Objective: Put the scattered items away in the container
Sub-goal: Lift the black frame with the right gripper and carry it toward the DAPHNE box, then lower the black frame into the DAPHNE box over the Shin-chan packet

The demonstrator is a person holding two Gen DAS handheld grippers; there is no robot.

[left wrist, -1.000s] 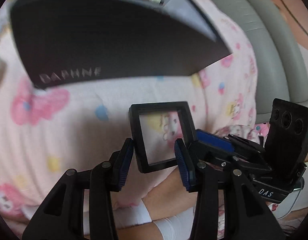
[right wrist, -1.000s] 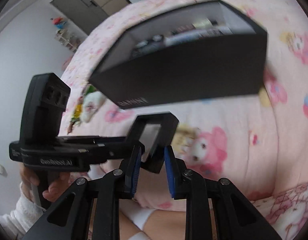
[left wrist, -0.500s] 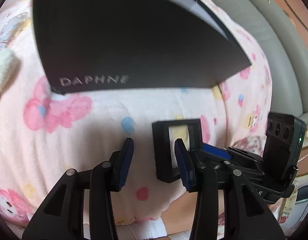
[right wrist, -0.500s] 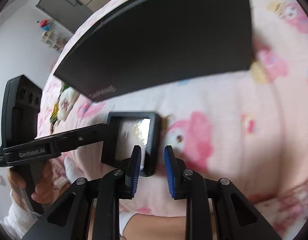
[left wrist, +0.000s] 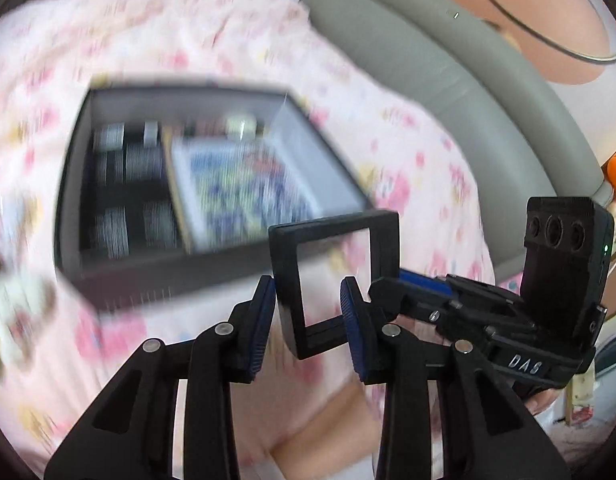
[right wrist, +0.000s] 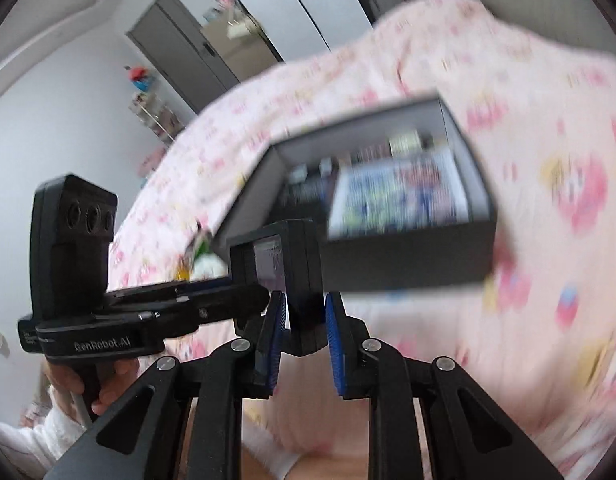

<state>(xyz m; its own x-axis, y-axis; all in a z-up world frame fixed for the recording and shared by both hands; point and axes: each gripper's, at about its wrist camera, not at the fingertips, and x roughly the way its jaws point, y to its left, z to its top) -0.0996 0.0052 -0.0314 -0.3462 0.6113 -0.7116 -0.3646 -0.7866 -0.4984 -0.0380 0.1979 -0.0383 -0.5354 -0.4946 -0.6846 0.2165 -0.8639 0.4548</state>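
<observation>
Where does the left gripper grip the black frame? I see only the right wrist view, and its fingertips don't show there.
Observer: In the left wrist view the left gripper has the black frame between its blue pads, which look pressed on it. Its jaws have just been closing.
Operator: Is the frame's window solid?
Observer: No, face on it is clear. The pink bedspread shows through it.

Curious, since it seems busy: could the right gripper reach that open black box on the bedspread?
Probably yes: the right gripper, shut on a black frame, has the open box just ahead, nothing between them.
</observation>
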